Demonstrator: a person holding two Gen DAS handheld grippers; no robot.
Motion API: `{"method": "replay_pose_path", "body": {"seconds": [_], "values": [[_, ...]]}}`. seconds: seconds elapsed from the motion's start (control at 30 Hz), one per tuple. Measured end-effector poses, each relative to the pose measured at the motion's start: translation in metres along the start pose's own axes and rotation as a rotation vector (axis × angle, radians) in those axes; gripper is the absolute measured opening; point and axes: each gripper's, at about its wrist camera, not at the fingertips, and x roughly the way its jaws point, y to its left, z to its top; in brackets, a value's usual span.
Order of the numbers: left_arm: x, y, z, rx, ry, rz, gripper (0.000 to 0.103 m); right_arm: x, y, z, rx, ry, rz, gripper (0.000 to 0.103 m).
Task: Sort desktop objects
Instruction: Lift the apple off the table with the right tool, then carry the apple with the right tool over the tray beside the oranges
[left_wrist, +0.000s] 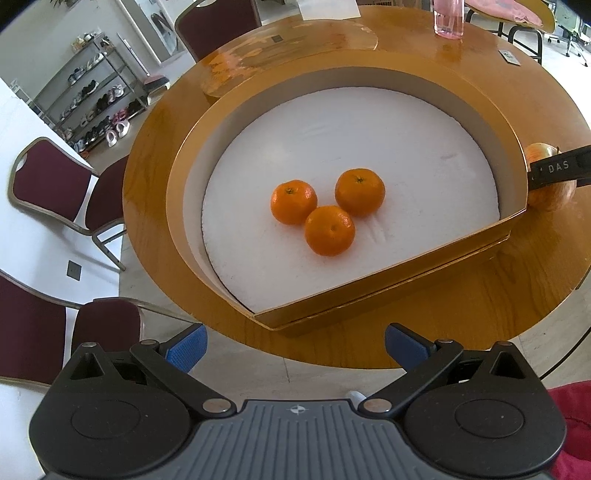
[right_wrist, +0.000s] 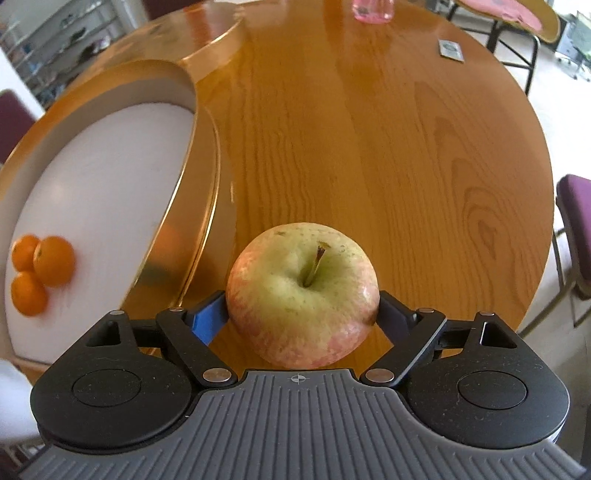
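Note:
Three oranges (left_wrist: 328, 206) lie together on the white liner of a gold, round-backed box (left_wrist: 369, 291) on the wooden table (left_wrist: 480, 291). My left gripper (left_wrist: 293, 349) hangs open over the table's near edge, short of the box, with nothing between its blue pads. In the right wrist view a yellow-green, red-blushed apple (right_wrist: 303, 295) sits stem up between the fingers of my right gripper (right_wrist: 303, 314), which is shut on it just right of the box (right_wrist: 177, 251). The same apple (left_wrist: 550, 192) and a right finger (left_wrist: 557, 168) show past the box's right corner. The oranges (right_wrist: 37, 269) appear blurred at far left.
The box's gold lid (left_wrist: 288, 51) lies on the table behind it. A pink bottle (left_wrist: 448, 18) and a small card (right_wrist: 450, 50) sit at the far edge. Dark red chairs (left_wrist: 51, 184) stand left of the table, a purple one (right_wrist: 576, 229) to its right.

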Motion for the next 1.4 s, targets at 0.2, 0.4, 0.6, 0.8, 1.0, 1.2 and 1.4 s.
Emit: {"method": "replay_pose_path", "body": {"seconds": [0.2, 0.4, 0.6, 0.8, 1.0, 1.2, 1.4], "values": [[0.001, 0.001, 0.000, 0.008, -0.004, -0.015, 0.103, -0.002, 0.004, -0.008, -0.014, -0.024, -0.019, 0.084], [0.004, 0.006, -0.002, 0.000, 0.004, -0.030, 0.103, -0.008, -0.016, -0.018, 0.142, -0.006, 0.048, 0.084], [0.006, 0.014, -0.002, -0.009, -0.001, -0.043, 0.103, -0.026, -0.030, -0.017, 0.277, -0.023, 0.104, 0.084], [0.010, 0.026, 0.000, -0.031, -0.015, -0.057, 0.103, -0.063, -0.017, 0.001, 0.273, -0.134, 0.122, 0.084], [0.018, 0.047, -0.002, -0.073, -0.008, -0.058, 0.103, -0.094, 0.029, 0.023, 0.175, -0.213, 0.170, 0.084], [0.027, 0.068, -0.004, -0.115, -0.001, -0.059, 0.103, -0.074, 0.089, 0.038, 0.072, -0.152, 0.213, 0.084], [0.036, 0.089, -0.007, -0.156, 0.007, -0.061, 0.103, -0.041, 0.139, 0.045, -0.027, -0.070, 0.212, 0.084]]}}
